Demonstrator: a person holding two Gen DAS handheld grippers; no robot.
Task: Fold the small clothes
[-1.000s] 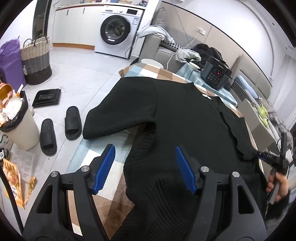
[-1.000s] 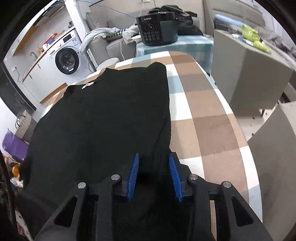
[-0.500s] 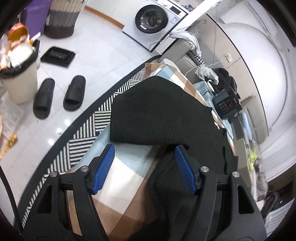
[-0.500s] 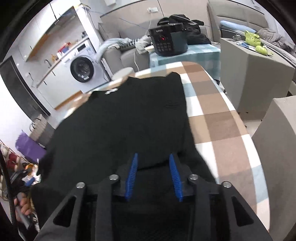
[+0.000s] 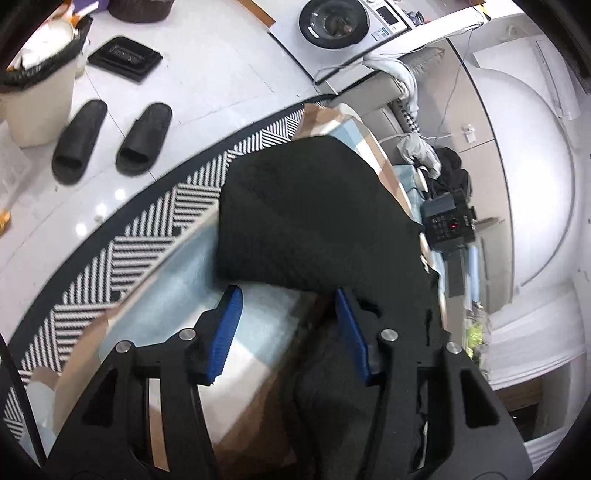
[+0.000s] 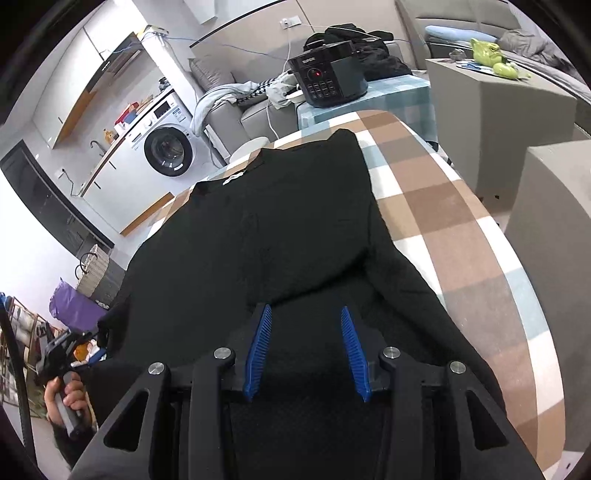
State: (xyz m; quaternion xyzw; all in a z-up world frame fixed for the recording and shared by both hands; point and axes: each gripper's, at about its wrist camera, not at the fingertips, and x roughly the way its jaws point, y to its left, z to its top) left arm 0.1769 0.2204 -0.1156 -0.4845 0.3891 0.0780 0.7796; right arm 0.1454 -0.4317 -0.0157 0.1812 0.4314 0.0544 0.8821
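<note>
A black knit sweater (image 6: 266, 229) lies spread on a round table with a brown, white and blue checked cloth (image 6: 461, 229). In the left wrist view its left sleeve (image 5: 303, 221) lies across the table edge. My left gripper (image 5: 286, 306) is open, its blue pads astride the sleeve's lower edge. My right gripper (image 6: 304, 325) is partly open over the sweater's lower right part, with lifted fabric under the jaws. Whether it pinches the fabric is hidden. The left gripper also shows in the right wrist view (image 6: 92, 350), held in a hand.
A black appliance (image 6: 328, 85) stands on a side table beyond the round table. Grey blocks (image 6: 498, 110) stand to the right. On the floor left are a striped rug (image 5: 147, 236), black slippers (image 5: 110, 140), a bin (image 5: 37, 99) and a washing machine (image 5: 336, 22).
My left gripper has swung left and lower, onto the sleeve at the table edge. My right gripper has risen and drawn back, and the sweater's right side has folded inward.
</note>
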